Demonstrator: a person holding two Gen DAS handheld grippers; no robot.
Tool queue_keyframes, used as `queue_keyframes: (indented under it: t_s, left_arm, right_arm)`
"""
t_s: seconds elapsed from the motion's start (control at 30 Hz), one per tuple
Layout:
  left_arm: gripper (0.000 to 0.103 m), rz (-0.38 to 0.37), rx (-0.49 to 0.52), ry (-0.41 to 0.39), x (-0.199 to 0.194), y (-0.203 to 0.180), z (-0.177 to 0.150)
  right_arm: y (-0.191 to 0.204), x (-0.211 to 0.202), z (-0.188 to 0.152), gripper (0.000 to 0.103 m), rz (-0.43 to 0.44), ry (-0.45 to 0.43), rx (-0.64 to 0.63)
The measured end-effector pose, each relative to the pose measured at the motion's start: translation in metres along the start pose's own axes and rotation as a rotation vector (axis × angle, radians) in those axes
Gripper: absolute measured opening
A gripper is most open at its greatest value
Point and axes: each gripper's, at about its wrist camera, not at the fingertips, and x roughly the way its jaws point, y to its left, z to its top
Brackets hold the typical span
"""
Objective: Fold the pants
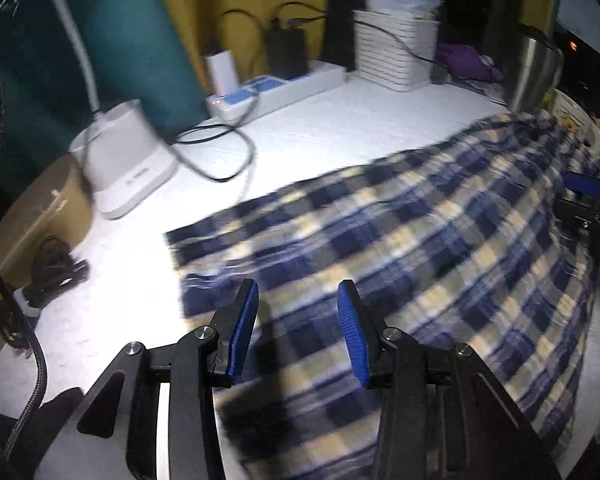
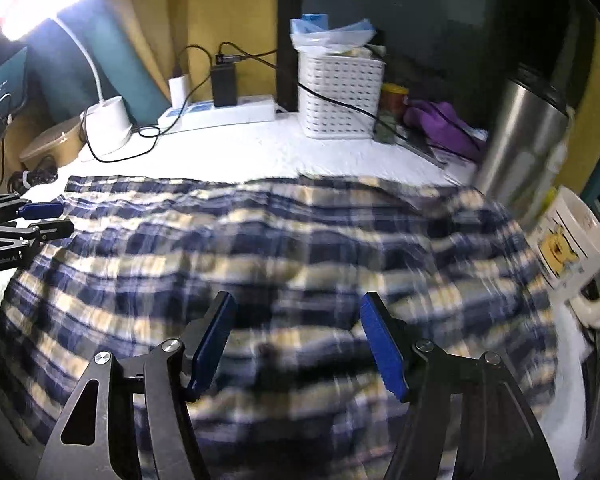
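Across the white textured surface (image 2: 260,148) lie the blue, cream and grey plaid pants (image 2: 260,248), spread wide with soft ripples and some motion blur; they reach from near the left edge, where a narrow end lies flat, to the right side beside a white mug with a yellow cartoon print (image 2: 572,248).

Above the left part of the cloth hangs the left hand-held gripper (image 1: 298,330). Its blue pads stand partly apart with nothing between them; the plaid shows through the gap, and whether the tips touch the cloth cannot be told. In the right wrist view this same tool shows at the left edge, just by the pants' narrow end.

Over the middle-right part of the pants is the right hand-held gripper (image 2: 298,344), its jaws wider apart and gripping nothing. Only fabric lies beneath the gap.

Behind the pants, well clear of them, stand a white desk lamp with a bent neck and round base (image 2: 108,124), lit at upper left, and a white power strip with blue sockets (image 2: 220,114) carrying a black adapter (image 2: 224,86) and a white plug, with black cables looping across the surface. Right of it sit a white slatted plastic basket (image 2: 340,96), a purple cloth (image 2: 440,124) and a tall brushed-steel tumbler (image 2: 524,136) close to the pants' far right corner.
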Motion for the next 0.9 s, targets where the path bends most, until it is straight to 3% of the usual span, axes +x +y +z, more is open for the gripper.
queue_keyframes:
  t_s: [0.13, 0.3, 0.4, 0.67, 0.77, 0.9]
  left_arm:
    - [0.041, 0.017, -0.041, 0.015, 0.007, 0.018, -0.004]
    - [0.041, 0.003, -0.057, 0.014, 0.013, 0.027, -0.005]
    - [0.046, -0.001, -0.061, -0.003, 0.014, 0.030, -0.004]
    - [0.052, 0.000, -0.115, -0.040, 0.001, 0.036, -0.001]
    - [0.058, -0.004, -0.115, -0.061, -0.013, 0.035, -0.005]
    - [0.059, -0.018, -0.097, -0.077, -0.028, 0.025, -0.014]
  right_arm:
    - [0.010, 0.014, 0.010, 0.067, 0.003, -0.007, -0.020]
    - [0.016, 0.039, 0.011, 0.067, -0.016, 0.053, -0.053]
    - [0.016, 0.041, 0.012, 0.067, -0.024, 0.049, -0.040]
    - [0.010, 0.013, -0.001, 0.067, -0.040, 0.039, 0.007]
    - [0.002, -0.006, -0.009, 0.068, -0.046, 0.023, 0.038]
    - [-0.010, -0.031, -0.024, 0.088, -0.058, 0.004, 0.071]
